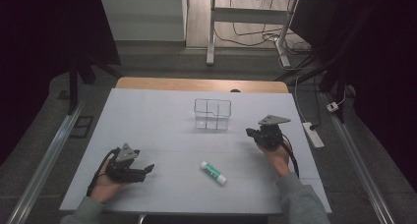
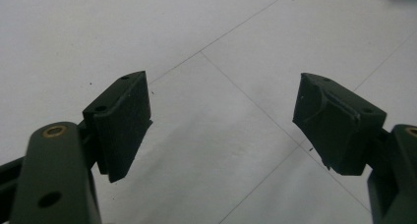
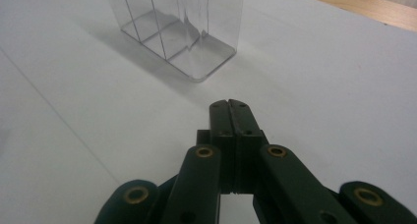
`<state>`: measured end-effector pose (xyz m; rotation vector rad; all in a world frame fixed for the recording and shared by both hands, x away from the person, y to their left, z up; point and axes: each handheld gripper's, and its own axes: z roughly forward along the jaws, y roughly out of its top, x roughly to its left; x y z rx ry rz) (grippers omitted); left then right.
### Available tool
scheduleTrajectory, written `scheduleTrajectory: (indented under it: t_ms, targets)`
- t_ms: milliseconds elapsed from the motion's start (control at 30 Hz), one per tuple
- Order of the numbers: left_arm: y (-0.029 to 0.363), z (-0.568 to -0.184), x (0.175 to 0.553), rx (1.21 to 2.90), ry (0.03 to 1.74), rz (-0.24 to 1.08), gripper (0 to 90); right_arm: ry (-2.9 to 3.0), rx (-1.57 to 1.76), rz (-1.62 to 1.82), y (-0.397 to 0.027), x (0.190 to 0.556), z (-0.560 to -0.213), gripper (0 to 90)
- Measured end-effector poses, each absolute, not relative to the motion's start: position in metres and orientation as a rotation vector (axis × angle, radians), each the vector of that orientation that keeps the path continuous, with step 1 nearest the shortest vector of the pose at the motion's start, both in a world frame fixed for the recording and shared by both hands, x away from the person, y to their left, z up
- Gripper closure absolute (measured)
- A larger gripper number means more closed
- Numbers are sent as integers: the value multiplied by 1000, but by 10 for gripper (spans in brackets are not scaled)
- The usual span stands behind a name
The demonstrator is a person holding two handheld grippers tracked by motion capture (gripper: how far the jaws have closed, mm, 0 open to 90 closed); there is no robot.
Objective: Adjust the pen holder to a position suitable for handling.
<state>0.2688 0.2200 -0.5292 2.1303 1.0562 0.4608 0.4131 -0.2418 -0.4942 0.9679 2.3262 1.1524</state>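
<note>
Right claw point(image 3: 231, 104) pressed together, nothing pinched between the pads, low over the white bench point(image 3: 74, 150); seen from above at the right side point(image 1: 252, 132), pointing left, grey three-cornered plate on top, cable trailing back past the wrist

Just ahead of it, clear plastic box point(image 3: 179, 25) standing upright on the bench, split by thin walls into compartments, nothing inside; from above point(image 1: 212, 114) near the middle of the bench, a little toward the far edge, apart from the claw tip

Left claw point(image 2: 223, 116) spread wide, nothing between the pads, only bare bench surface with thin seam lines below; from above at the near left point(image 1: 149, 168), resting low, pointing right toward the middle

Between the two hands, nearer the front edge, glue stick point(image 1: 213, 172) lying flat on its side, white with a green band, slanted, well apart from both claws and from the box

Farther out: wooden strip along the far edge of the bench point(image 1: 201, 84), grey floor beyond, a power strip point(image 1: 313, 134) with cables on the floor to the right
</note>
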Motion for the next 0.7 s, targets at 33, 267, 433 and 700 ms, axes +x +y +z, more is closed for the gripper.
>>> scheduleTrajectory:
  t_ms: [33, 267, 433, 700]
  targets:
    - [220, -529, 269, 2130, 1057, 463, 218, 2328, 968, 1149, -240, 415, -495, 900]
    - [220, -530, 269, 2133, 1057, 460, 218, 2314, 1002, 1170, -230, 433, -496, 899]
    - [220, -531, 269, 2134, 1056, 459, 218, 2304, 1018, 1172, -220, 447, -497, 899]
    - [220, -531, 269, 2135, 1054, 457, 218, 2317, 1029, 1166, -201, 464, -499, 899]
